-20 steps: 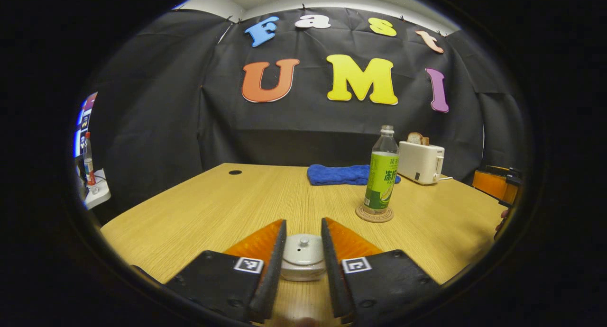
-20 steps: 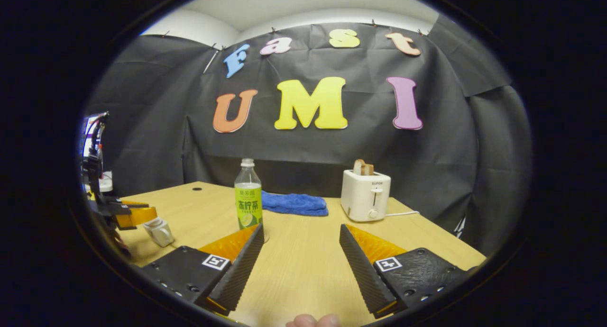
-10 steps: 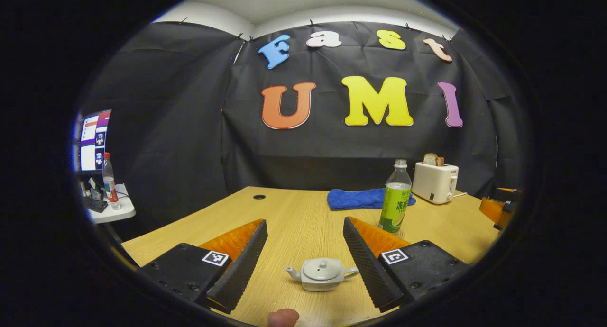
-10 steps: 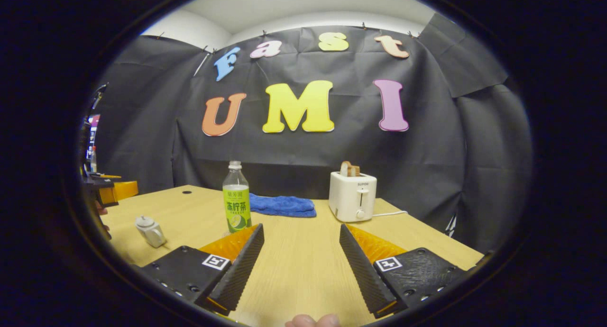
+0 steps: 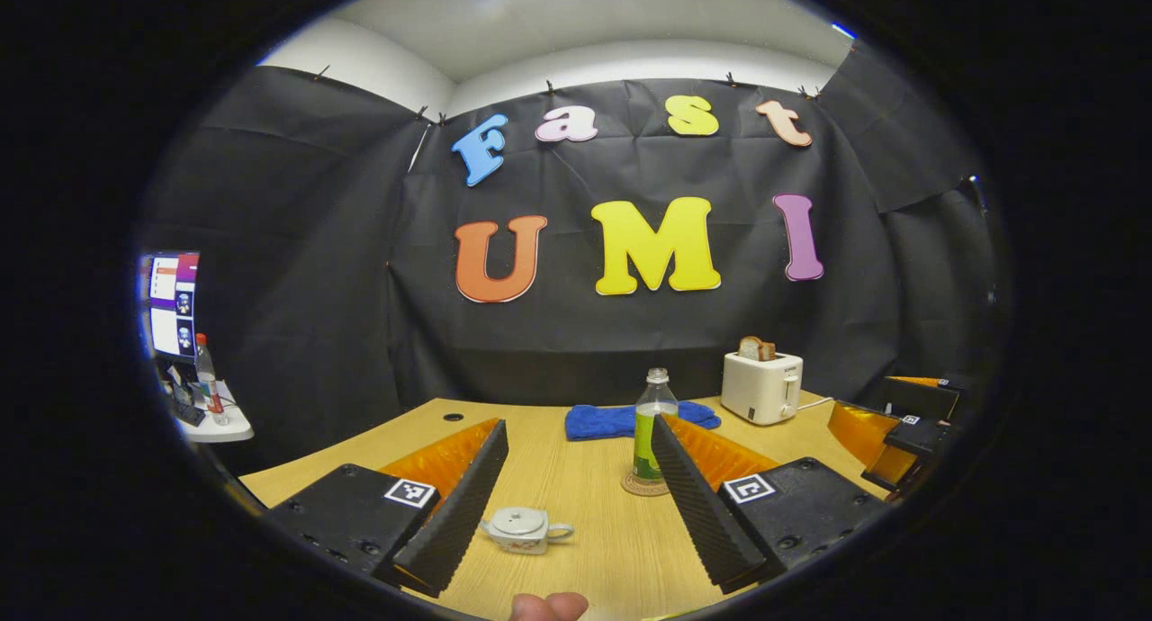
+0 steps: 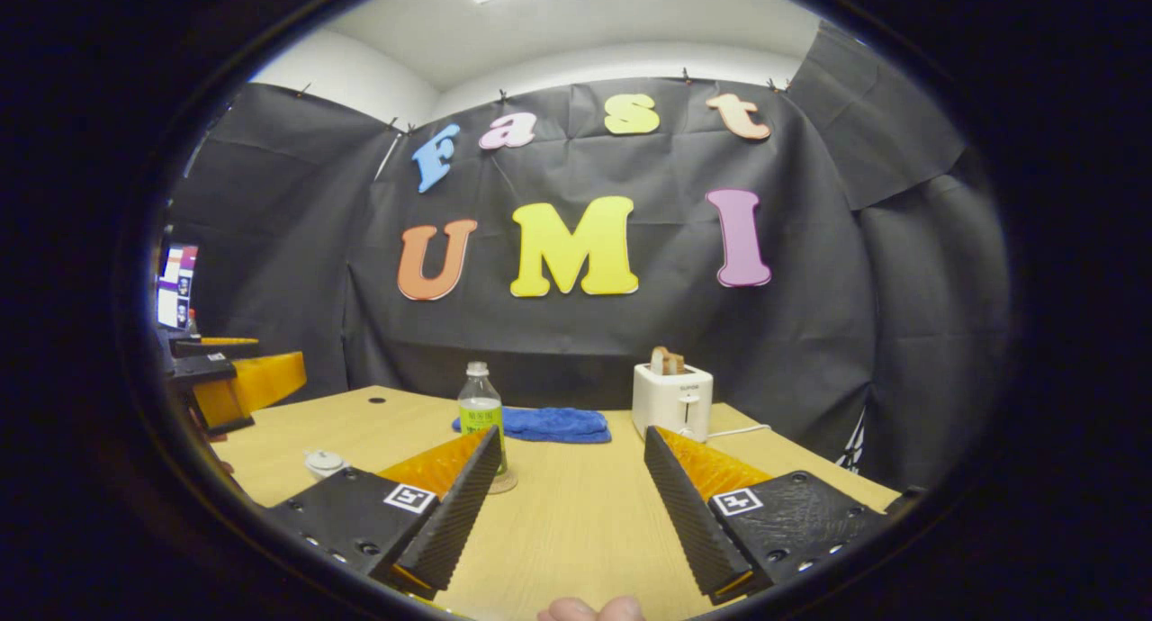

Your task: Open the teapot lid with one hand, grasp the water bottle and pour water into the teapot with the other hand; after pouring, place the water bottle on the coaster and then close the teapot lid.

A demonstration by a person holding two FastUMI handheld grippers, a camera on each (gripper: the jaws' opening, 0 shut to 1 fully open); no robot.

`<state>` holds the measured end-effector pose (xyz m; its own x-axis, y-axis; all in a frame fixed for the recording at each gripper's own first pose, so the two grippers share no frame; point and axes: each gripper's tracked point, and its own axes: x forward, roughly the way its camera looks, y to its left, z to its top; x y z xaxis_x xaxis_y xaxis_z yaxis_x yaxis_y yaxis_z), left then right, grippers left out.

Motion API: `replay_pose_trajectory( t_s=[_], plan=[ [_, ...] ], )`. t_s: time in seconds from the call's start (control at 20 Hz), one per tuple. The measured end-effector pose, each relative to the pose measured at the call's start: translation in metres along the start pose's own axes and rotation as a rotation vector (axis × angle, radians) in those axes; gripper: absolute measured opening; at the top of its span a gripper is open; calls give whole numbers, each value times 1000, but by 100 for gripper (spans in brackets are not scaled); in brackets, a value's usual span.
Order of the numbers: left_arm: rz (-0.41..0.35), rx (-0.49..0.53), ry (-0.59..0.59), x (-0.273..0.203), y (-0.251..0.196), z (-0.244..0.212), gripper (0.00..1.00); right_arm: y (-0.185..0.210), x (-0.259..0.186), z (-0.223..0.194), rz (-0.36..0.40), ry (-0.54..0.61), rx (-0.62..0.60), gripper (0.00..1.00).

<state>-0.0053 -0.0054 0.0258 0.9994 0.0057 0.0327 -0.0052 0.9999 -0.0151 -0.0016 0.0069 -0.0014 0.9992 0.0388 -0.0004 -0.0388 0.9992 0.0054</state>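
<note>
A: What are the left gripper (image 5: pixel 576 504) and its fingers (image 5: pixel 459 513) doing?

B: They are standing spread wide and gripping nothing; the teapot (image 5: pixel 524 529) is sitting on the table (image 5: pixel 594 549) between them, nearer the left-hand finger, apart from both; its lid (image 5: pixel 516 517) is sitting on top.

A: And the bottle?

B: The bottle (image 5: pixel 650 427) is standing upright on the coaster (image 5: pixel 637 486), farther back, partly hidden by the right-hand finger; behind it a blue cloth (image 5: pixel 612 420) is lying beside a white toaster (image 5: pixel 761 387) holding a slice of bread (image 5: pixel 756 347).

A: Is the right gripper (image 6: pixel 574 499) gripping anything?

B: No; its fingers (image 6: pixel 688 513) are also standing spread wide over bare table (image 6: pixel 576 522); in the right gripper view the bottle (image 6: pixel 481 411) is showing just behind the left-hand finger, with the teapot (image 6: pixel 324 463) off to the left.

A: Are the grippers seeing each other?

B: Yes; the left gripper (image 6: pixel 225 387) is showing at the left edge of the right gripper view, and the right gripper (image 5: pixel 900 427) at the right edge of the left gripper view.
</note>
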Motion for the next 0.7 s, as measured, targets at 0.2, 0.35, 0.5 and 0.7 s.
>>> replay_pose_trajectory(
  t_s=[0.2, 0.35, 0.5, 0.7],
  plan=[
    [-16, 3, -17, -14, -11, -2, 99, 5, -22, 3, -9, -13, -19, 97],
    [-28, 7, -23, -19, -11, 0, 100, 9, -27, 0, -17, -11, -32, 95],
    [-34, -5, -24, -19, -11, 1, 100, 11, -28, 4, -22, -19, -36, 98],
    [-32, -18, -17, -17, -6, -2, 100, 17, -27, 5, -22, -23, -50, 95]
  ],
)
